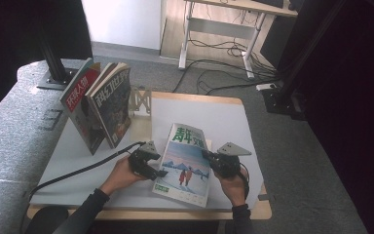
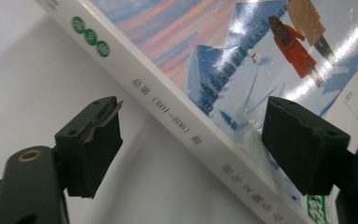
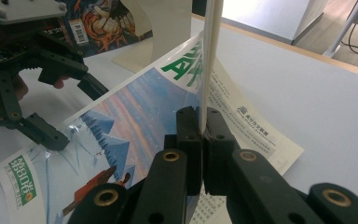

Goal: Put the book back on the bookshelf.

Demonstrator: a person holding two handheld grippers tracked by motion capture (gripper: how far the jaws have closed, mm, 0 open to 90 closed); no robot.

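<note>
- Table (image 1: 224, 109): white top, with two magazines propped upright in a stand (image 1: 141, 100) at the far left.
- Magazine (image 1: 187, 163), snow-scene cover: lies near the front edge between the two grippers, its right side lifted off the table.
- Right gripper (image 1: 213, 157): jaws clamped on the magazine's right edge; in the right gripper view the thin cover sheet rises straight up between the pads, with printed inner pages sagging away beside it.
- Left gripper (image 1: 159, 171): at the spine side, jaws apart and straddling the spine corner (image 2: 186, 135); pads (image 2: 95, 144) not pressing on anything.
- Judgement: the step in hand looks like lifting the magazine, probably toward the stand.
- Risk 1: the right grip may hold only the cover, so the loose pages could fan open or the cover crease under the weight.
- Risk 2: glossy paper could slip from narrow pads if tilted.
- Risk 3: if the left jaws close off-centre on the spine, the magazine could twist and drop.
</note>
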